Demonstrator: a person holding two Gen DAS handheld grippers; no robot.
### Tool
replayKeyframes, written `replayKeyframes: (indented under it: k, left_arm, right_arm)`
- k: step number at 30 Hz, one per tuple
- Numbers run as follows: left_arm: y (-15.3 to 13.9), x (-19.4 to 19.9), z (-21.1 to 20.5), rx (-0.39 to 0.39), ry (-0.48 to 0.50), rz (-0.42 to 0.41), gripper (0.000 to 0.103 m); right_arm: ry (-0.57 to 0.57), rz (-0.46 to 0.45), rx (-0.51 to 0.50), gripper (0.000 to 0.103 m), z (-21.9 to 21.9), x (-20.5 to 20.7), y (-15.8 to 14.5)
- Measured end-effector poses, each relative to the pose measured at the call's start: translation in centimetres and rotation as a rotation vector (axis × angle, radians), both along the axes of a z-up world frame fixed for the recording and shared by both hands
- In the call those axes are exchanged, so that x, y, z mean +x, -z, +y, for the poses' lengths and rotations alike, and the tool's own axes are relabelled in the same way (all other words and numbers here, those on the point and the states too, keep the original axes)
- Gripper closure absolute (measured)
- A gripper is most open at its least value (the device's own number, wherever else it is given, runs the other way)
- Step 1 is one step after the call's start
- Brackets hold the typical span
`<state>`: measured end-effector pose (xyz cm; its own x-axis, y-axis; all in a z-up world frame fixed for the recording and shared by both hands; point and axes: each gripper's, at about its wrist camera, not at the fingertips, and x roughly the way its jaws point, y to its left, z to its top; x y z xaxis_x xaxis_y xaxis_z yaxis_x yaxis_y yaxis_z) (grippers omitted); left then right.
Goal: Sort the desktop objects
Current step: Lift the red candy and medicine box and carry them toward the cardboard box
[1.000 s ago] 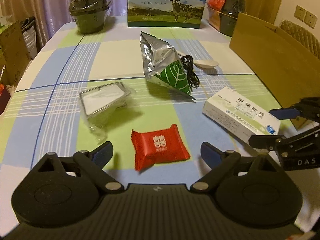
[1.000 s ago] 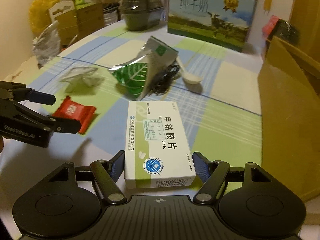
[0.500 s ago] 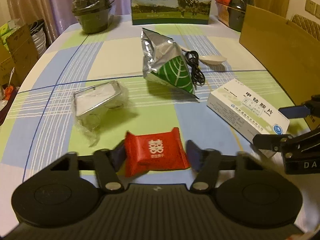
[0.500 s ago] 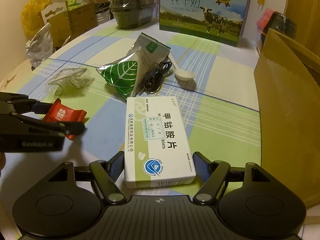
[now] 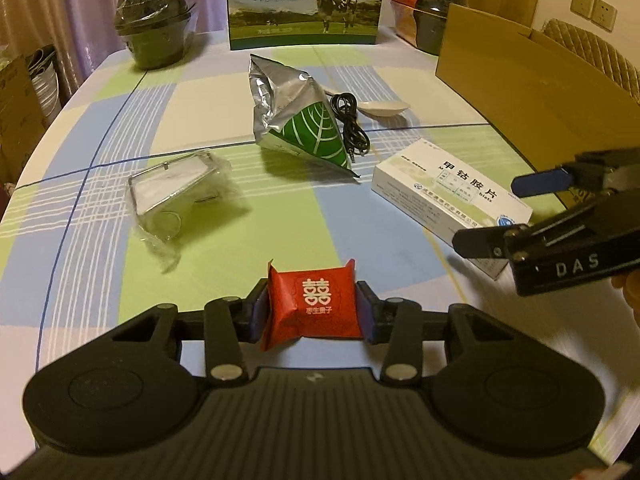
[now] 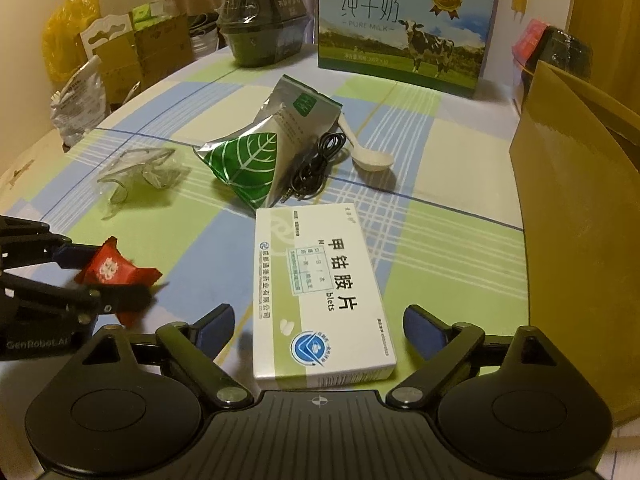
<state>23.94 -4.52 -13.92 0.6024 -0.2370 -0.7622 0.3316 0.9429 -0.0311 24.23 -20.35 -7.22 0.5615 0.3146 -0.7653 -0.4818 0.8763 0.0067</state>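
The left gripper [image 5: 313, 312] is clamping a red candy packet [image 5: 314, 306] between its two blue pads, one pressing on each side. Beyond it on the checked tablecloth [image 5: 120, 128] a clear plastic case [image 5: 174, 188] is lying to the left, and a green and silver foil bag [image 5: 298, 120] is sitting in the middle with a black cable [image 5: 352, 126] just beside it. A white medicine box [image 5: 448, 196] is lying to the right, and the right gripper [image 5: 500, 210] is reaching in over its near end with fingers spread. A cardboard box [image 5: 532, 76] is standing at the far right.
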Motion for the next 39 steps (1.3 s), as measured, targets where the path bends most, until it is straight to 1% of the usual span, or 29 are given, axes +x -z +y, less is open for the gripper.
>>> replayKeyframes:
  k: [2,4,6,8,12,17,22,29,34,36,39]
  left_arm:
    - [0.1,0.1,0.1,-0.004,0.0,0.002,0.064]
    - [0.1,0.0,0.0,0.002,-0.005,-0.004,0.061]
    - [0.3,0.0,-0.1,0.021,-0.015,-0.006,0.049]
    - [0.4,-0.2,0.1,0.034,-0.029,-0.009,0.044]
    - [0.3,-0.5,0.4,0.042,-0.043,-0.009,0.044]
    - [0.3,-0.5,0.3,0.06,-0.024,-0.018,0.045]
    - [0.3,-0.7,-0.4,0.124,0.003,-0.063,0.044]
    - [0.3,-0.7,-1.3,0.192,0.039,-0.108,0.044]
    - [0.4,-0.9,-1.7,0.24,0.054,-0.141,0.037]
    - [0.5,-1.1,-1.9,0.261,0.07,-0.157,0.036]
    - [0.4,-0.8,-1.5,0.225,0.059,-0.135,0.037]
  right_arm:
    - [-0.002,0.0,-0.004,0.013,0.1,0.3,0.1]
    - [-0.006,-0.003,-0.02,0.013,0.2,0.6,0.3]
    - [-0.003,0.002,-0.021,0.013,0.1,0.9,0.5]
    - [0.007,0.017,-0.005,0.013,-0.1,1.1,0.5]
    - [0.028,0.035,0.021,0.013,-0.3,1.4,0.4]
    - [0.032,0.039,0.034,0.013,-0.3,1.5,0.2]
    - [0.041,0.041,0.039,0.013,-0.5,1.6,0.2]
    - [0.035,0.043,0.041,0.013,-0.3,1.7,0.2]
    - [0.034,0.044,0.042,0.013,-0.2,1.7,0.2]
    - [0.035,0.045,0.043,0.013,-0.1,1.7,0.2]
    - [0.037,0.044,0.045,0.013,-0.1,1.7,0.2]
